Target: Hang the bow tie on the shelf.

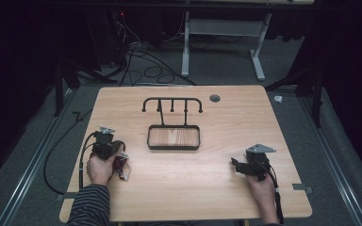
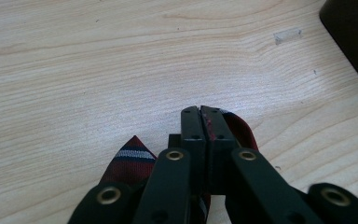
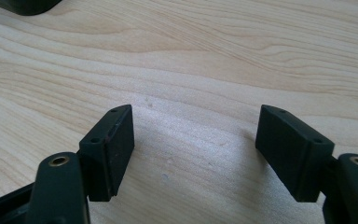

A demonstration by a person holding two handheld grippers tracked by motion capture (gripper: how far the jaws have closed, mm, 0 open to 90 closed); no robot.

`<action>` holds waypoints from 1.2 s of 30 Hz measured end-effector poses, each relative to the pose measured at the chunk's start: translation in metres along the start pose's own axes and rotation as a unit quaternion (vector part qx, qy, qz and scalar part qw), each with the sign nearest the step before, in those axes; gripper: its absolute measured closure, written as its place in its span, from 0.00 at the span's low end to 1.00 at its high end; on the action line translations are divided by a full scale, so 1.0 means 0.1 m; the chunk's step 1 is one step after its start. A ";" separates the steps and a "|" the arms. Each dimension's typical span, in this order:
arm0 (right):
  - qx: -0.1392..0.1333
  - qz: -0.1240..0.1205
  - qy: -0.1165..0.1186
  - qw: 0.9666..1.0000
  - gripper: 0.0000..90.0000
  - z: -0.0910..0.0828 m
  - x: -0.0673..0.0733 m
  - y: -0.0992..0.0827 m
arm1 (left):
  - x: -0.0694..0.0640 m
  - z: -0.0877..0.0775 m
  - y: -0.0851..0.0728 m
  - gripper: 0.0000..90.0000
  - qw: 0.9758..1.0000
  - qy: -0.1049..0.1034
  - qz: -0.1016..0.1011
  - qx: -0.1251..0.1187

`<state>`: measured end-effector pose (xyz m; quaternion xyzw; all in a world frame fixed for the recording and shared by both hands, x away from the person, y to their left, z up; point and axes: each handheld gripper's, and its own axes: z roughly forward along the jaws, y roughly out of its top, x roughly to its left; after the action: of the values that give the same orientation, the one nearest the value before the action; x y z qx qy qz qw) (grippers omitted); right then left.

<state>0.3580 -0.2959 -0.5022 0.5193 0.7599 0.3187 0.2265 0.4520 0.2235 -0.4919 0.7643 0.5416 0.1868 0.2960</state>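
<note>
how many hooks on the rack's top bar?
5. The rack stands behind the tray at the table's far middle. One hook at each curled end of the bar, three short ones hanging between. The picture is small, so a further one could be hidden.

A black rack with a tray base [image 1: 173, 137] stands mid-bench [image 1: 217, 188], its hooked bar toward the far edge. Bare wood lies open on both its sides and along the near edge between the left tongs [image 1: 120, 160] and right tongs [image 1: 235, 164]
</note>
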 end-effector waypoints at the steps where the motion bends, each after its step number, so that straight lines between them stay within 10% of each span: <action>1: 0.000 0.000 0.000 1.000 0.32 0.00 0.00 0.00 | 0.00 0.00 0.00 0.99 1.000 0.000 0.000 0.000; 17: 0.000 -0.001 0.000 1.000 0.32 0.00 0.00 0.00 | -0.12 -0.40 0.03 1.00 0.998 -0.018 0.017 -0.060; 36: 0.000 -0.001 0.000 1.000 0.32 0.00 0.00 0.00 | -0.34 -1.03 0.13 1.00 0.987 -0.038 0.053 -0.149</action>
<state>0.3580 -0.2960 -0.5021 0.5186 0.7606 0.3182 0.2265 0.3869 0.2139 -0.4043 0.7460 0.4549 0.2511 0.4165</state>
